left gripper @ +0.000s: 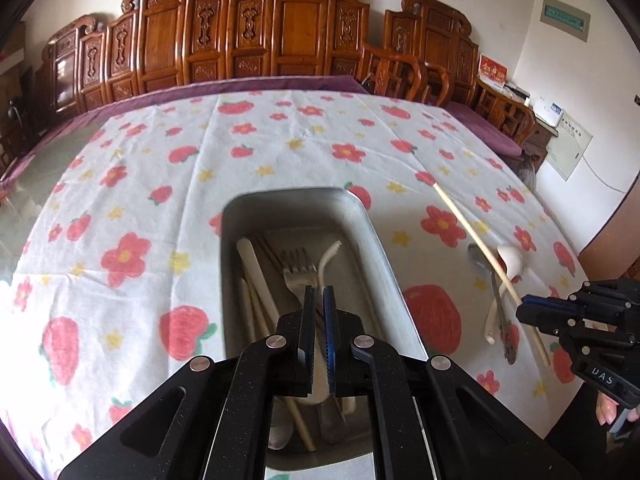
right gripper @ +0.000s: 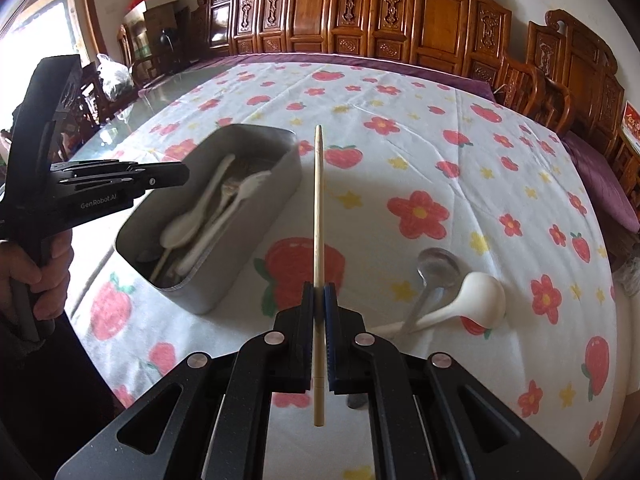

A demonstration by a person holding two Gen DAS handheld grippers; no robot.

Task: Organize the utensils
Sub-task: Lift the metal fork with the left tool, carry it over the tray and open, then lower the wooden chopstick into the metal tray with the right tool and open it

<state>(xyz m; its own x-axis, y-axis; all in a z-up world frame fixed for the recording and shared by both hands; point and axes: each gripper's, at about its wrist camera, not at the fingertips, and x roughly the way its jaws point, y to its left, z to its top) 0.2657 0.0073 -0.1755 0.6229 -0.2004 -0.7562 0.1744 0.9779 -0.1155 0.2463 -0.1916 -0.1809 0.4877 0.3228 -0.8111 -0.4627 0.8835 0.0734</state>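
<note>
1. Nearest me, the right gripper [right gripper: 319, 292] has its jaws pinching a single chopstick [right gripper: 318, 208] well down its length, with a short tail behind the pads and a long stretch sticking out ahead, clear of the surface [right gripper: 460, 120]. I reckon a thin round stick held like that could swivel or slip out if it is swung quickly.
2. Just right of it on the floral cloth lie a metal spoon [right gripper: 434, 270] and a white ceramic spoon [right gripper: 476, 292], crossing at the handles and not yet put away. A low pass of the stick's tail could knock them; the ceramic one would likely chip if pushed off the edge.
3. To the left sits the metal tray [right gripper: 208, 296], already holding forks, white spoons and sticks. The long tip might catch the tray's rim on the way in and lever out of the grip, or land across the pile and stick out.
4. The left gripper [left gripper: 318, 292] hangs over the tray with jaws pressed together on nothing. It looks to be in the incoming stick's way, so the two could collide.
</note>
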